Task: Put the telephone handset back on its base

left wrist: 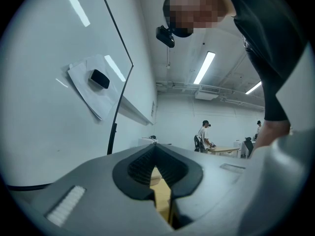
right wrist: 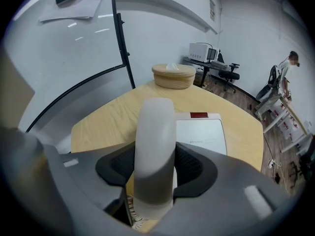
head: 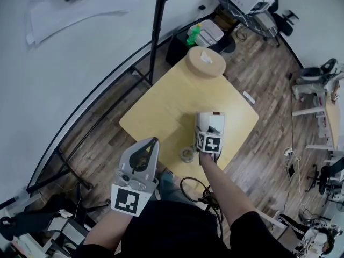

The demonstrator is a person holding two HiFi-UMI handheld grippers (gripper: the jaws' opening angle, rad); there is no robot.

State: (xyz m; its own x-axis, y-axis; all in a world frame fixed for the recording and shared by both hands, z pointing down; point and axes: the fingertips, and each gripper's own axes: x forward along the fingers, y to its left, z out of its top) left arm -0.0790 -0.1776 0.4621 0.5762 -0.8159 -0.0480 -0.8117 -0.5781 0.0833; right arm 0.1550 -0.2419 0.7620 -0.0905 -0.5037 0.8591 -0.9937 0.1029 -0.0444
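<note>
No text can be read here. The telephone base (right wrist: 201, 132) carries a short line of print on its pale panel, but it is too small to make out. A notice (right wrist: 212, 6) on the far wall is too blurred to read.

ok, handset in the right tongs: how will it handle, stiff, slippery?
The handset looks like moulded plastic, so probably rigid and light. Its smooth, rounded grip could pivot in the right tongs. The coiled cord at its lower end may tug it as it nears the telephone base.
</note>
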